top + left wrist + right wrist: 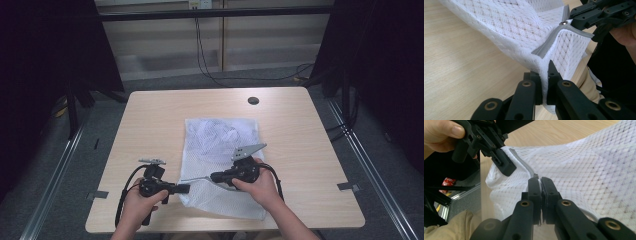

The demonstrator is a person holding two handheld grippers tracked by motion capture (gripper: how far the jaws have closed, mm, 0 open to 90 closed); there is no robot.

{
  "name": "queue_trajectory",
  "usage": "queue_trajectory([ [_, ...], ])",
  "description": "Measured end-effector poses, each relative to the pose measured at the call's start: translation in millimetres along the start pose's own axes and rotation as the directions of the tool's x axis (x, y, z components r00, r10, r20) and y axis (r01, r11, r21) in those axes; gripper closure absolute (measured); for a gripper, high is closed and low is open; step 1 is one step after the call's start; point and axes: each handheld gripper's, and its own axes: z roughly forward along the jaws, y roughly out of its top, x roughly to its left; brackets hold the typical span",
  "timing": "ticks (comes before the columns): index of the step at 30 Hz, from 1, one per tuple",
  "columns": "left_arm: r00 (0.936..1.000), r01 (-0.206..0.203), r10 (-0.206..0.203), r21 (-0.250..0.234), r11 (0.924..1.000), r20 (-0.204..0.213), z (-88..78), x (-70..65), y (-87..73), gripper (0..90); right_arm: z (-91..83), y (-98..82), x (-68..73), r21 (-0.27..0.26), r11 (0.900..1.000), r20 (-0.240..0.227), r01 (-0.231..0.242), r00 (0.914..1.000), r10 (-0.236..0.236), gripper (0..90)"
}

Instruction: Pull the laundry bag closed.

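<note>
Both hands (pixel 142 200) low (knuckles up), clamping mesh bag (pixel 220 137).

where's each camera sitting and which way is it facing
High view: above the person's side, facing forward and down on the light wooden table; forearms and both hands show.
Left gripper view: rides the left tongs, looking along jaws shut on the white mesh zip bag.
Right gripper view: rides the right tongs, jaws shut on the bag's small metal zip pull; a thumb shows top left.
The two gripper views each show the other tongs and the grey zip.
</note>
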Motion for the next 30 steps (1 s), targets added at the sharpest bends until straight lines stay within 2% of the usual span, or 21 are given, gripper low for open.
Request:
queue_trajectory([
  [4, 0.9999, -0.010, 0.011, 0.006, 0.9999, -0.013, 1.3, -2.5, 0.8, 88.2, -1.7, -0.2, -0.7, -0.003, 1.000, 0.001, 0.002, 1.0000, -0.002, 86.9],
  [13, 1.0000, -0.008, 0.008, 0.007, 0.9999, -0.004, 1.9, -1.4, 0.8, 88.2, -3.5, -1.6, -1.6, -0.004, 1.000, -0.001, 0.006, 1.0000, -0.006, 86.9],
  [15, 1.0000, -0.001, 0.001, 0.004, 1.0000, -0.008, 0.5, -0.8, 0.6, 88.2, -4.2, -2.5, -2.7, -0.005, 1.000, 0.011, 0.012, 0.9999, -0.012, 86.9],
  [18, 1.0000, 0.002, -0.002, -0.001, 1.0000, -0.002, -0.1, 0.4, 0.1, 88.3, -7.1, -5.0, -6.2, -0.016, 1.000, 0.002, -0.010, 1.0000, 0.010, 86.9],
  [28, 1.0000, 0.007, -0.007, 0.004, 1.0000, -0.005, 0.1, 0.6, 0.0, 88.2, -10.3, -6.3, -6.6, -0.001, 1.000, 0.015, 0.007, 0.9999, -0.007, 86.9],
  [30, 0.9999, 0.008, -0.008, -0.001, 1.0000, -0.008, -0.1, 1.3, -0.3, 88.2, -12.4, -7.4, -8.3, -0.004, 1.000, 0.014, -0.002, 0.9999, 0.003, 86.9],
])
